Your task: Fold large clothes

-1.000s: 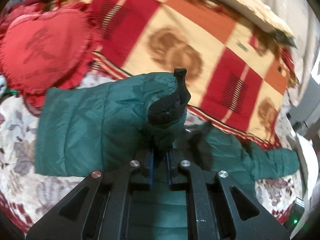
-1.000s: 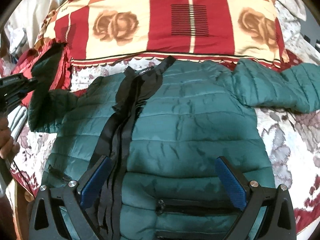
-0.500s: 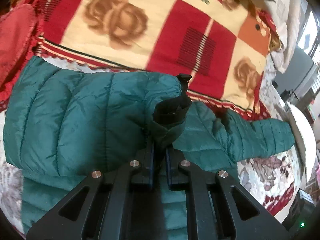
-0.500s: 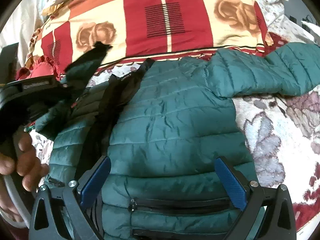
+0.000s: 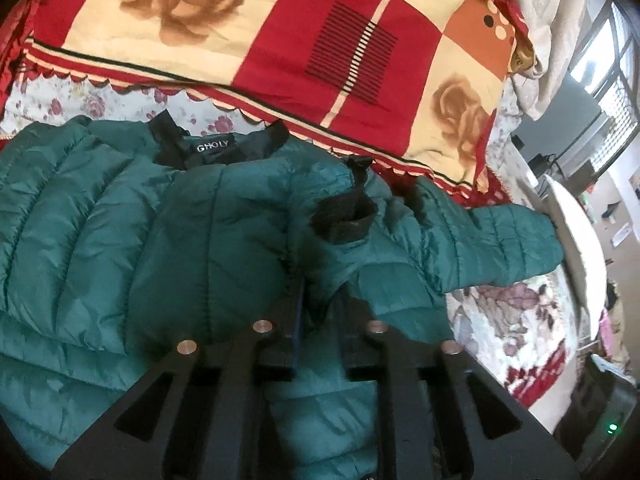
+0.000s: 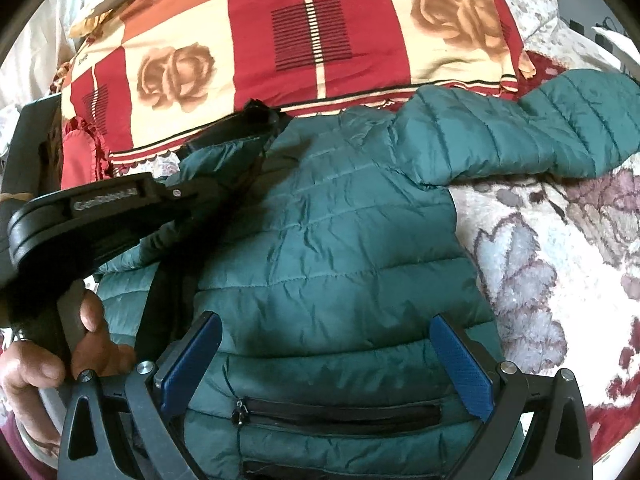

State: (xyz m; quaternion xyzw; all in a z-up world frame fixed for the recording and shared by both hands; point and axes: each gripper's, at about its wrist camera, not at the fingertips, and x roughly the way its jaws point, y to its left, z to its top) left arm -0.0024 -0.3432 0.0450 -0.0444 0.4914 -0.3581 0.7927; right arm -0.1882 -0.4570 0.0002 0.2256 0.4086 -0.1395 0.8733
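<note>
One quilted green jacket, left gripper fingers parting around sleeve cuff, right gripper fingers apart.

Quilted, slightly glossy green jacket, woven patterned blanket, fuzzy floral bedspread

Teal quilted jacket with black trim, red-cream rose-print blanket, floral bedsheet.

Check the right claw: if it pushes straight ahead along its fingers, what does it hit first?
Most likely the front panel of the dark green quilted puffer jacket, spread on the floral bedspread. The open right claw points down at it, just beyond the black zip pocket. Depth is unclear, so contact looks near but unconfirmed.
</note>
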